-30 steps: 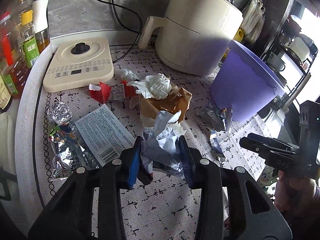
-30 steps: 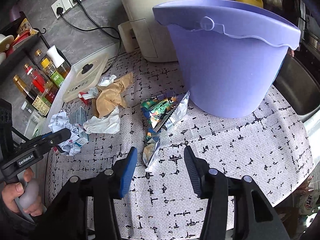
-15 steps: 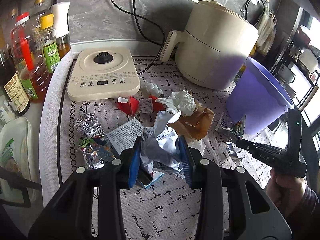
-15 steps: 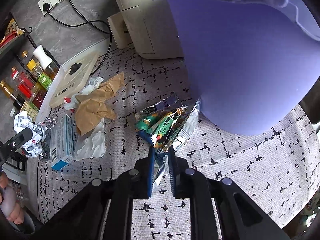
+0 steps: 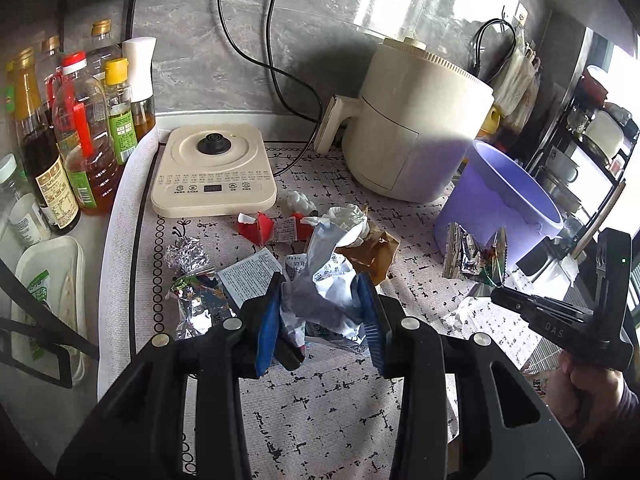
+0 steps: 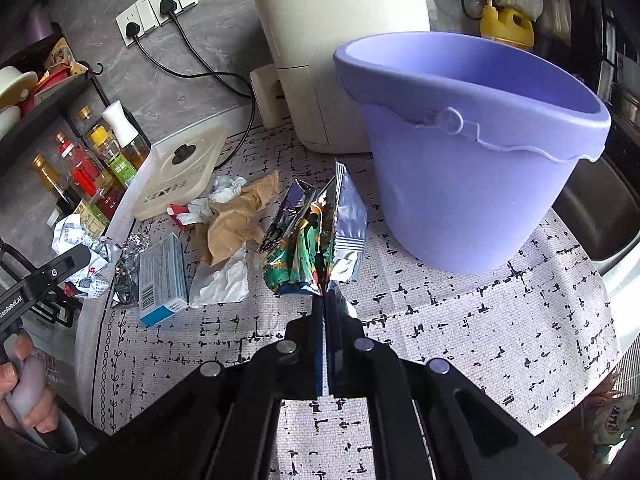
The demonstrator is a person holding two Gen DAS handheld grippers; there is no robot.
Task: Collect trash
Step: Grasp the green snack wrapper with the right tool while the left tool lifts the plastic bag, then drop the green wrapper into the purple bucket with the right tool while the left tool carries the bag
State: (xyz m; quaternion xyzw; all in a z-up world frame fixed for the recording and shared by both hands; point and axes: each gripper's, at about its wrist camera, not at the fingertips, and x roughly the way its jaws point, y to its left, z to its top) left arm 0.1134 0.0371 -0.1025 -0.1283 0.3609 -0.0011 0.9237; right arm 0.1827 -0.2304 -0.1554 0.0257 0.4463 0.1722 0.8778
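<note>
Above patterned worktop (image 6: 460, 320), just beside purple bucket (image 6: 472, 184): foil snack wrapper (image 6: 316, 232) pinched at lower edge in right hand-held gripper (image 6: 325, 300), jaws just closed on it, wrapper lifted clear, shiny, creased, stiff; left hand-held gripper (image 5: 320, 312) clamps crumpled printed paper wad (image 5: 320, 288), soft, springy; step looks like carry to bin; next move calls for raising both over bucket rim, then release; brown paper (image 6: 236, 224), tissue, blue carton (image 6: 164, 276), foil scraps left on mat

Counter (image 6: 460, 320) covered by a speckled mat. On it: purple bucket (image 6: 472, 184), air fryer (image 5: 416, 136), cooktop (image 5: 214, 172), blue box (image 6: 162, 276), crumpled brown paper (image 6: 232, 224).
</note>
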